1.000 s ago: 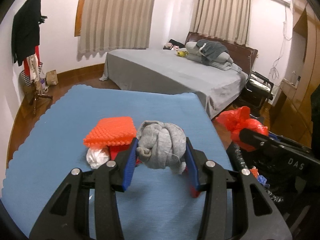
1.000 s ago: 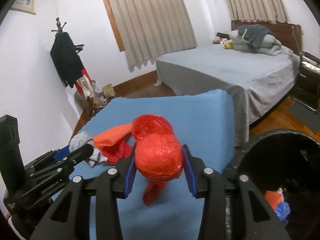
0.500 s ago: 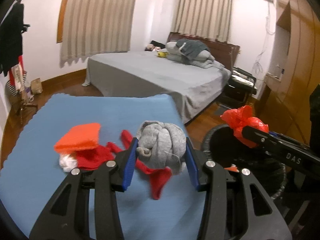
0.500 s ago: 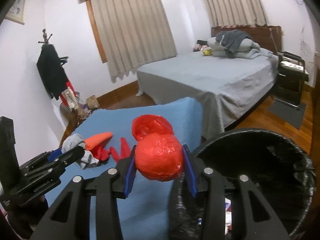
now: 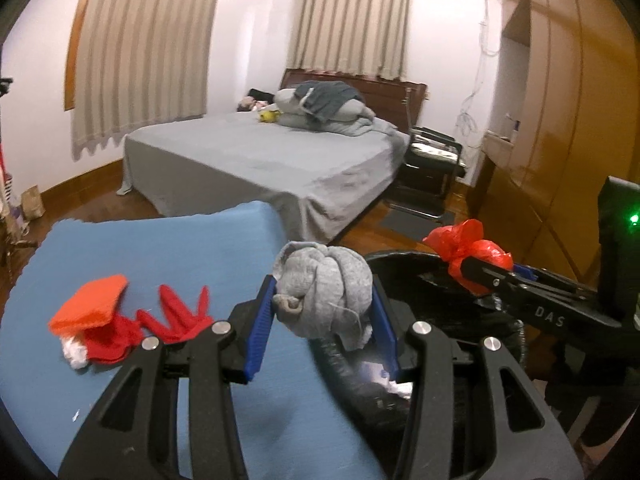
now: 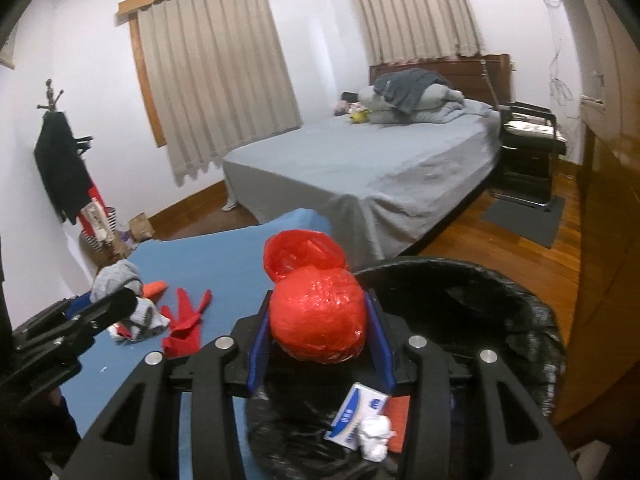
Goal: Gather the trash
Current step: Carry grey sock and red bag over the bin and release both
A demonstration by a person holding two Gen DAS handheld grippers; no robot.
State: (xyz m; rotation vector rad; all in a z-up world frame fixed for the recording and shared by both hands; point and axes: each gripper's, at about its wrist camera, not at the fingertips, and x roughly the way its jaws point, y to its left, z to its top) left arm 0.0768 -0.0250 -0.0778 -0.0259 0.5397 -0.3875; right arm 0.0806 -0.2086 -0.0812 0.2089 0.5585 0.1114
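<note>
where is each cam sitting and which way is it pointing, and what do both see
Left wrist: sits on the left gripper, looking along its jaws, shut on a grey sock ball, over the blue table toward the bed; the right gripper shows at right.
Right wrist: sits on the right gripper, jaws shut on a red bag ball over the black bin, facing the bed; the left gripper shows at left.
Shared: both see table, bed, bin, red glove, and both held items.
</note>
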